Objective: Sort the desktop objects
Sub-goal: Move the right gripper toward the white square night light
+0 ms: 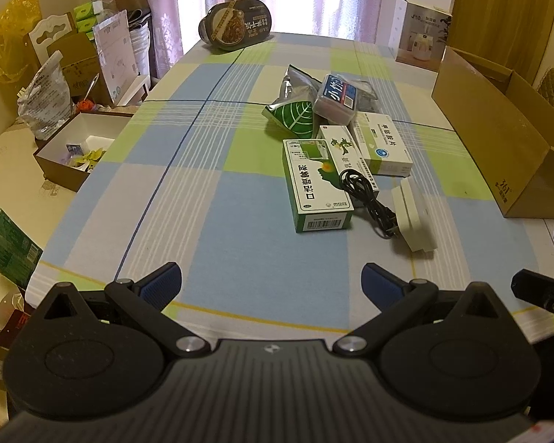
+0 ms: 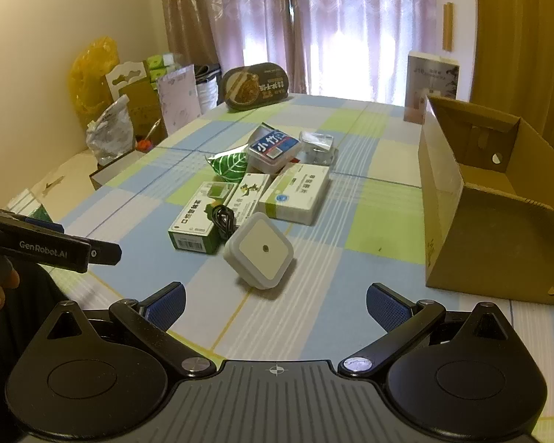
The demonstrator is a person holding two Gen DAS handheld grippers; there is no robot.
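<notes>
Both the left gripper [image 1: 271, 282] and the right gripper [image 2: 275, 304] are held wide apart, empty. The white plug-in light [image 2: 260, 254] is seen tilted beside the green medicine box [image 2: 199, 223], left of the cardboard box [image 2: 495, 199]. It could be tipped, since the black cable [image 2: 223, 221] is touching it.

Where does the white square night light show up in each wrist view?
Left wrist: night light right of centre, seen edge-on, beside the black cable.
Right wrist: night light near centre, face toward the camera, just ahead of the open fingers.
Shared landmark: the cardboard box at the right in both.
</notes>
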